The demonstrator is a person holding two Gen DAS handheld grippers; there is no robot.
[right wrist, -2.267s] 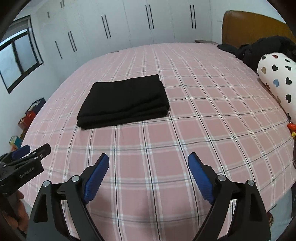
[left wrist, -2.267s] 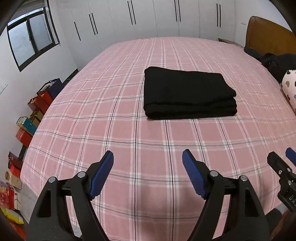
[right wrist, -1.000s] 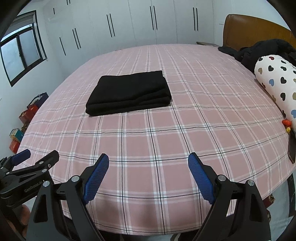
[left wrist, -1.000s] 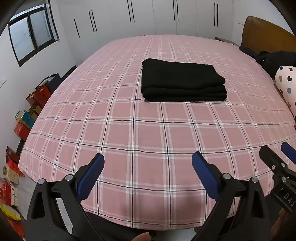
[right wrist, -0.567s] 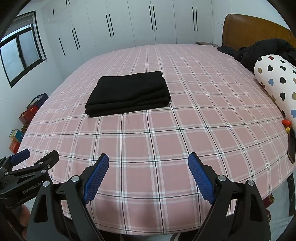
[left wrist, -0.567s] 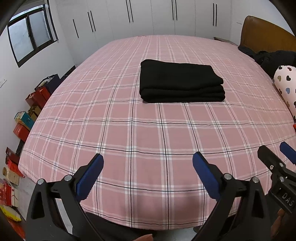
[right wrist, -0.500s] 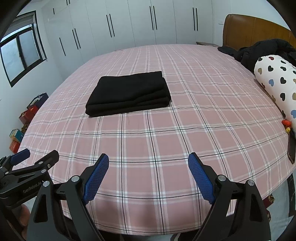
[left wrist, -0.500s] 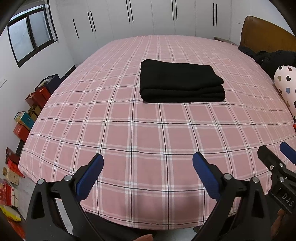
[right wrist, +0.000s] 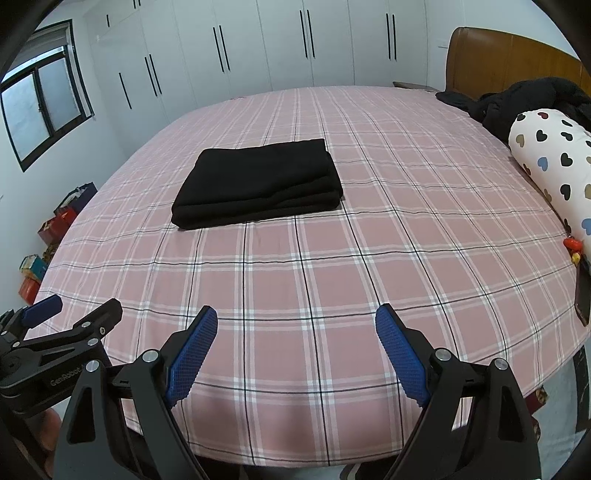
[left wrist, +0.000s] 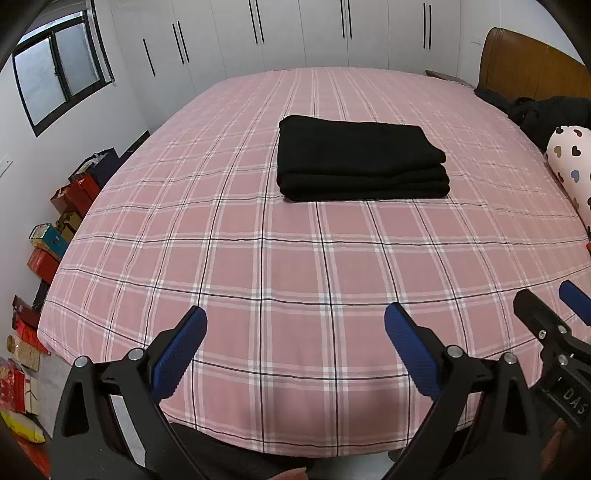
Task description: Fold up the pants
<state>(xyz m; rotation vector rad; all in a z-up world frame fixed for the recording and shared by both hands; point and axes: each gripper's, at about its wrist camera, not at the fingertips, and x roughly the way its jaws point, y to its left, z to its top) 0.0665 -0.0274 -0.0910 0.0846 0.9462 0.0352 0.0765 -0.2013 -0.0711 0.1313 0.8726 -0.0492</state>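
Note:
The black pants (left wrist: pixel 358 158) lie folded in a neat rectangle on the pink plaid bed (left wrist: pixel 258 258), past its middle. They also show in the right wrist view (right wrist: pixel 258 182). My left gripper (left wrist: pixel 295 321) is open and empty, held over the bed's near edge, well short of the pants. My right gripper (right wrist: pixel 295 321) is open and empty too, beside the left one. The right gripper also shows at the left wrist view's right edge (left wrist: pixel 554 314); the left gripper shows at the right wrist view's left edge (right wrist: pixel 70 317).
A heart-print pillow (right wrist: pixel 554 166) and dark clothes (right wrist: pixel 517 99) lie at the bed's right side by the wooden headboard (right wrist: pixel 517 59). Boxes and bags (left wrist: pixel 55 229) line the floor on the left. White wardrobes (left wrist: pixel 295 33) stand behind the bed.
Both grippers have drawn back from the folded pants toward the bed's near edge, then held still. The pants have not moved.

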